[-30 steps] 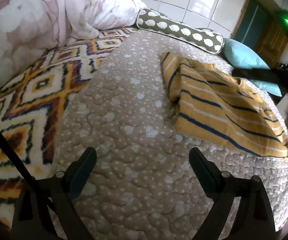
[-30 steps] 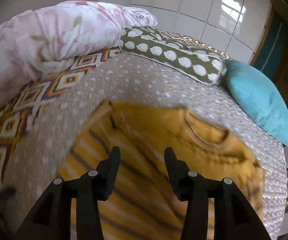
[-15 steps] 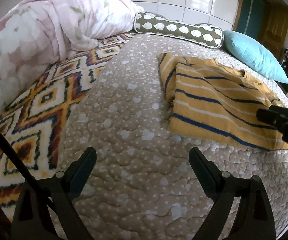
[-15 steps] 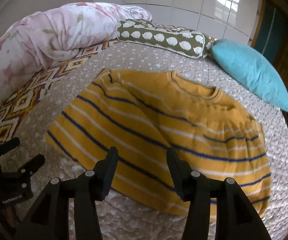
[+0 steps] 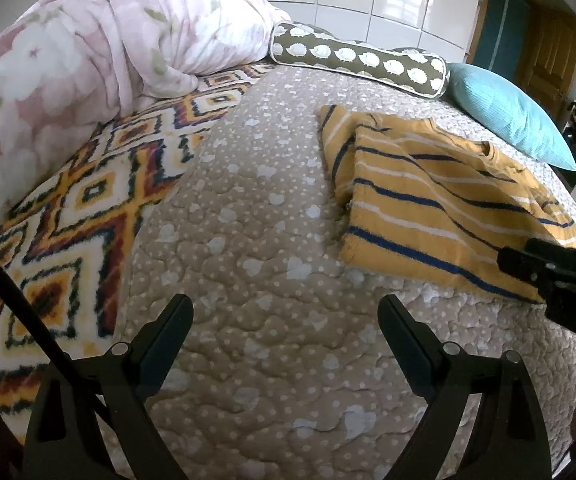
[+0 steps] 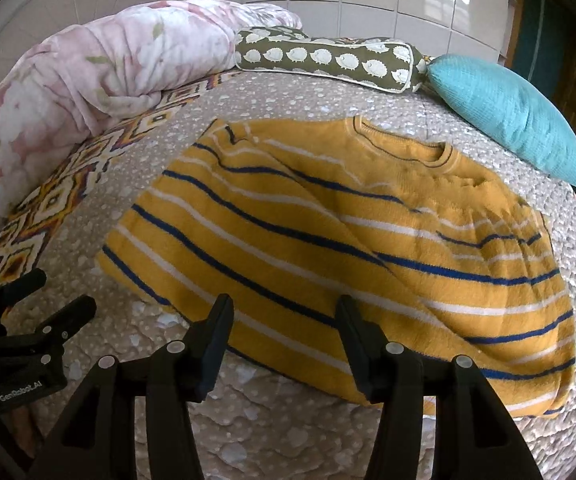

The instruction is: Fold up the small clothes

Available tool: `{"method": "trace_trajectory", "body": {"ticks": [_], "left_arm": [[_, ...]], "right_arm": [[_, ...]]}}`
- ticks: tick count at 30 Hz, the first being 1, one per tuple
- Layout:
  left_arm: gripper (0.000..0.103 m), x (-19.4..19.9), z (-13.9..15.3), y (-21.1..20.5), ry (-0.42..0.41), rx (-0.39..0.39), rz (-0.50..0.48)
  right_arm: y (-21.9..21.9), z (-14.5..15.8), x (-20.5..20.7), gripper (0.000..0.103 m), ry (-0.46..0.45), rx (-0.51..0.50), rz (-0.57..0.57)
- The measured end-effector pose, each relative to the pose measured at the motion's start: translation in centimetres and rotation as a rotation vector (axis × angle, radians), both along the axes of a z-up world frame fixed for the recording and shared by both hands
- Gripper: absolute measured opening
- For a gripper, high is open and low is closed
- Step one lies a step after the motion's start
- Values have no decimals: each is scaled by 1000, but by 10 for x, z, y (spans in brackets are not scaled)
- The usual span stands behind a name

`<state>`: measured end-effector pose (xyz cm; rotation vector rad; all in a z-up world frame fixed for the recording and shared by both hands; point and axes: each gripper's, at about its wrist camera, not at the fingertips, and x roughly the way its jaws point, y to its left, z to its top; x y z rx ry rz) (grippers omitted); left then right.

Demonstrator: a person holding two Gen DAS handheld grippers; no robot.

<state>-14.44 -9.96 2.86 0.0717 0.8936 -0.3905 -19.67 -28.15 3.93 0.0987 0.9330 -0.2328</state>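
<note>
A yellow sweater [image 6: 340,236] with blue and white stripes lies on the beige quilted bed cover [image 6: 280,436], both sleeves folded in over its body. It also shows in the left wrist view [image 5: 440,200], to the right. My right gripper [image 6: 284,312] is open and empty, above the sweater's near hem. My left gripper [image 5: 284,316] is open and empty over bare quilt [image 5: 248,240], left of the sweater. The left gripper shows at the lower left of the right wrist view [image 6: 44,320]. The right gripper's side shows at the right edge of the left wrist view [image 5: 556,272].
A pink floral duvet [image 6: 88,92] is heaped at the back left on a patterned blanket [image 5: 68,208]. An olive bolster with white hedgehogs [image 6: 328,58] and a teal pillow [image 6: 508,112] lie along the far edge. A tiled wall and a wooden door stand behind.
My right gripper has pulled back from the sweater and opened wider, so the whole garment shows. My left gripper has backed off slightly and stayed open.
</note>
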Motion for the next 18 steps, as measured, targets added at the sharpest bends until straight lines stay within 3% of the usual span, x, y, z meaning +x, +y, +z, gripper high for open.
{"method": "trace_trajectory", "body": {"ticks": [12,18], "left_arm": [[93,2,3,3,-8,-8,7],[93,19,12,56,-17,-97,184]], "right_arm": [[15,-6,-1,58,4,-8,35],[55,-11,4,61,26,-89,193]]}}
